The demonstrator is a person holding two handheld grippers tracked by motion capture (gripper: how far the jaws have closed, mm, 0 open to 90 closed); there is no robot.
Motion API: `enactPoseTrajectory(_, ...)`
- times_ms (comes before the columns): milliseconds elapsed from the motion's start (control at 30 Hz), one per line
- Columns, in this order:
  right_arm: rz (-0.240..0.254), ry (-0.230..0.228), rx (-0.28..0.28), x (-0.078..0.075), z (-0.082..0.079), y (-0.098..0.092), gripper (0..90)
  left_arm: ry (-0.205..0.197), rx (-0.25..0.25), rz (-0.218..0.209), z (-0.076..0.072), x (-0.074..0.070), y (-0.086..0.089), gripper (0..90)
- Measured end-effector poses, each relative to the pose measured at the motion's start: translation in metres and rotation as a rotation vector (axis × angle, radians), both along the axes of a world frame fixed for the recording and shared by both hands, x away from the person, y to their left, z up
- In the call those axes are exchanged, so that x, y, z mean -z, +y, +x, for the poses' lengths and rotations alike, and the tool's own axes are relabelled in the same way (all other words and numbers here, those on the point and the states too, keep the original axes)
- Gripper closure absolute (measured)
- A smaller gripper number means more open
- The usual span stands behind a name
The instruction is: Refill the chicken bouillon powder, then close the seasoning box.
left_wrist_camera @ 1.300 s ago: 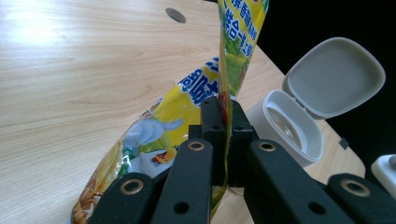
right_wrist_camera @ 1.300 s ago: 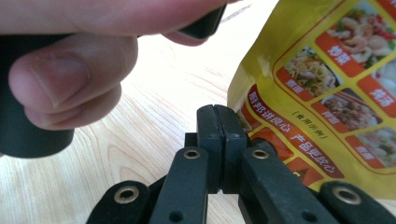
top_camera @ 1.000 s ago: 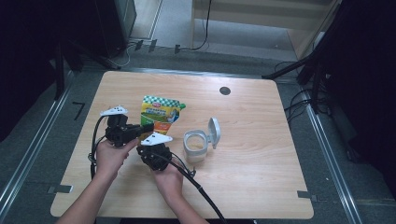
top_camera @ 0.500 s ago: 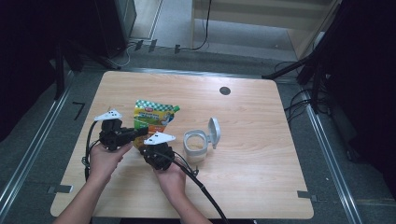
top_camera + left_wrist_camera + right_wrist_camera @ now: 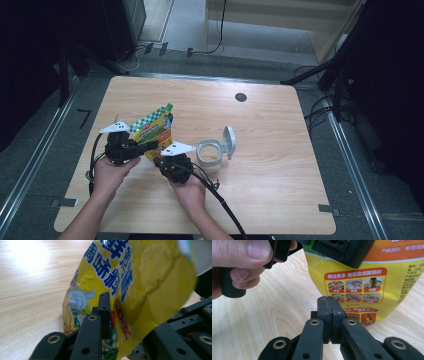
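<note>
A yellow and green seasoning bag (image 5: 154,129) stands tilted at the left of the wooden table (image 5: 280,125). My left gripper (image 5: 149,146) has the bag's lower part between its jaws. In the left gripper view the bag (image 5: 140,282) fills the gap of the left gripper (image 5: 130,315); the jaws have just been opening a little and the pads still lie against it. My right gripper (image 5: 161,161) sits just right of the bag. In the right gripper view the right gripper (image 5: 328,306) is shut with nothing between its pads, in front of the bag (image 5: 359,287).
A round white container (image 5: 209,153) with its hinged lid (image 5: 229,142) flipped up stands right of the right gripper. A dark round hole (image 5: 241,97) marks the table's far side. Black cables trail from both grippers toward the near edge.
The bag has shifted left and swung from lying across to standing on end, green top pointing away. The left gripper moved slightly left with it. The right gripper stayed put.
</note>
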State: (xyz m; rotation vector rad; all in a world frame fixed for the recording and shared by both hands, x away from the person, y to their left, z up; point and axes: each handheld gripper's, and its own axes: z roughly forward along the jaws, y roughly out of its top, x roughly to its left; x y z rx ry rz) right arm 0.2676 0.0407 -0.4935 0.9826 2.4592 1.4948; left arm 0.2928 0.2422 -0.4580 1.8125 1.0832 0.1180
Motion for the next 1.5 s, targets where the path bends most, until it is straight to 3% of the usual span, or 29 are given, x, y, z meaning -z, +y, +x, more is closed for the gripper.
enactPoseTrajectory(267,0.018,0.029,-0.011,-0.003,-0.002,-0.013,85.6,-0.020,0.013,0.017,-0.001,-0.006,-0.003,52.5)
enactPoseTrajectory(433,0.023,0.070,-0.044,-0.007,-0.005,-0.032,72.4,-0.023,0.020,0.015,-0.004,-0.010,0.000,39.3)
enactPoseTrajectory(633,0.009,0.078,-0.067,-0.014,-0.016,-0.058,65.7,-0.021,0.032,0.035,-0.008,-0.013,0.003,33.6)
enactPoseTrajectory(767,0.012,0.082,-0.073,-0.019,-0.022,-0.077,63.9,0.006,0.053,0.061,-0.014,-0.015,0.003,33.1)
enactPoseTrajectory(967,-0.010,0.075,-0.083,-0.027,-0.030,-0.098,65.3,0.025,0.069,0.067,-0.019,-0.016,0.007,33.1)
enactPoseTrajectory(1200,-0.002,0.065,-0.075,-0.037,-0.035,-0.124,69.6,0.048,0.083,0.073,-0.023,-0.017,0.012,33.0)
enactPoseTrajectory(1367,-0.005,0.047,-0.052,-0.043,-0.041,-0.152,83.5,0.070,0.094,0.087,-0.026,-0.015,0.014,32.8)
enactPoseTrajectory(1500,-0.001,0.064,-0.025,-0.044,-0.039,-0.172,90.0,0.068,0.100,0.076,-0.026,-0.015,0.015,32.8)
